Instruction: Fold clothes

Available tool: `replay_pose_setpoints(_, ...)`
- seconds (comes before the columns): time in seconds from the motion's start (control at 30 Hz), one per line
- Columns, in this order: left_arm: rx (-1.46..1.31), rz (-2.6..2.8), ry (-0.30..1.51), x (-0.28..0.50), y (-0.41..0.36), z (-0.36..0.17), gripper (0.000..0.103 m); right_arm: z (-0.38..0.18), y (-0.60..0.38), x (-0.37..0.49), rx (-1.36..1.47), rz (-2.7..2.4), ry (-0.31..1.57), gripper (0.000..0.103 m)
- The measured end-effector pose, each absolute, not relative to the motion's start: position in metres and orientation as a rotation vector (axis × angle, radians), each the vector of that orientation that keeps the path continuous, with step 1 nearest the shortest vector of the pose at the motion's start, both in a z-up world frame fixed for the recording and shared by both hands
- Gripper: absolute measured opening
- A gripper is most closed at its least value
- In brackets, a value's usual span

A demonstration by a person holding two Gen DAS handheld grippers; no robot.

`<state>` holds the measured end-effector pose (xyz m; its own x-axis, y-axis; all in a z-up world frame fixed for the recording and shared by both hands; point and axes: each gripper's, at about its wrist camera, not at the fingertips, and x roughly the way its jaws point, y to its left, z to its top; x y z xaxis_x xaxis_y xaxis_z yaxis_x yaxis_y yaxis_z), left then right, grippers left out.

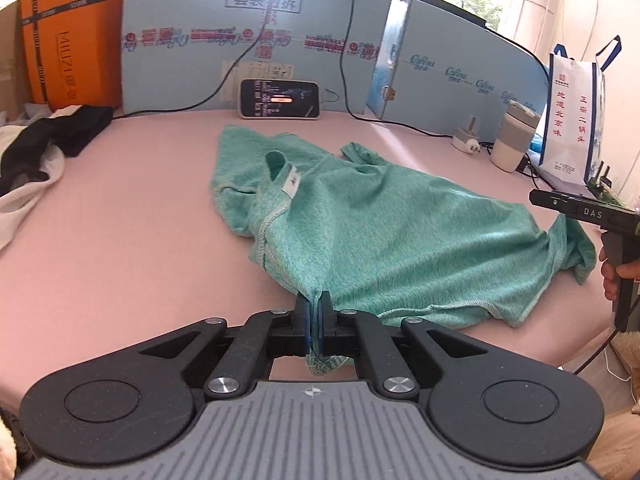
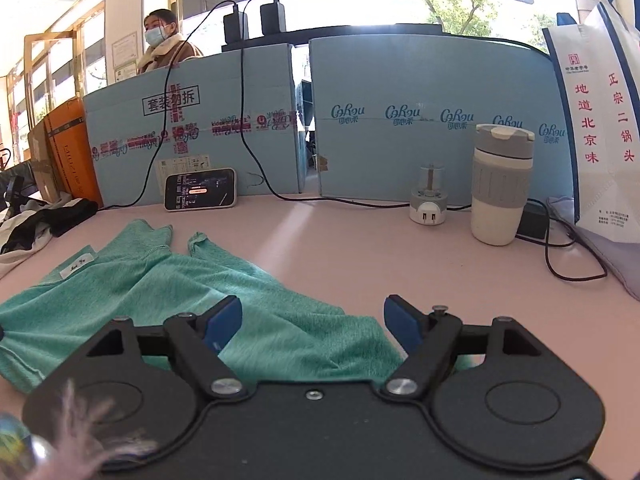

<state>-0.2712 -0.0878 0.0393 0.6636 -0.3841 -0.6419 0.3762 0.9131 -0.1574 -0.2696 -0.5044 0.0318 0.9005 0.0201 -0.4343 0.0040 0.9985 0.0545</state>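
Note:
A green knitted top (image 1: 380, 224) lies crumpled on the pink table (image 1: 120, 220), its white neck label facing up. My left gripper (image 1: 316, 312) is shut on the near hem of the top, with a fold of cloth pinched between the blue pads and a bit hanging below. In the right wrist view the same green top (image 2: 180, 288) spreads from the left to under my right gripper (image 2: 312, 324), which stands open above the cloth's right edge with nothing pressed between its pads. The right gripper's black body (image 1: 588, 212) shows at the right edge of the left wrist view, over a corner of the top.
Blue cardboard panels (image 2: 420, 120) wall off the back of the table. A phone (image 1: 279, 99) leans there with cables. A white tumbler (image 2: 500, 188), a plug adapter (image 2: 428, 200) and a white bag (image 2: 600, 120) stand at the right. Dark and white clothes (image 1: 36, 152) pile at the left. A masked person (image 2: 164, 40) stands behind.

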Motion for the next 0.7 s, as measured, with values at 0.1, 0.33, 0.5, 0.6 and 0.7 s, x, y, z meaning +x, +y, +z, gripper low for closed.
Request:
replay_pose_setpoints(0.1,-0.03,-0.36,0.738,-0.28,-0.067,0.037,0.003,0.034,-0.502,-0.264,0.048,0.03,0.448,0.078)
replay_pose_setpoints(0.33,-0.079,-0.255,0.793,-0.285,-0.036,0.021,0.004,0.042,-0.497,-0.251,0.019,0.065,0.435,0.078)
replay_pose_setpoints(0.5,-0.127,-0.268,0.83,-0.283,-0.028,0.019,0.032,0.045,-0.494,-0.247,-0.009,0.075,0.443,0.078)
replay_pose_setpoints(0.6,-0.127,-0.262,0.793,-0.289,-0.023,0.03,0.056,0.047,-0.494,-0.244,-0.042,0.087,0.448,0.078)
replay_pose_setpoints(0.7,-0.099,-0.251,0.762,-0.287,-0.021,0.046,0.073,0.052,-0.497,-0.236,-0.047,0.086,0.469,0.078)
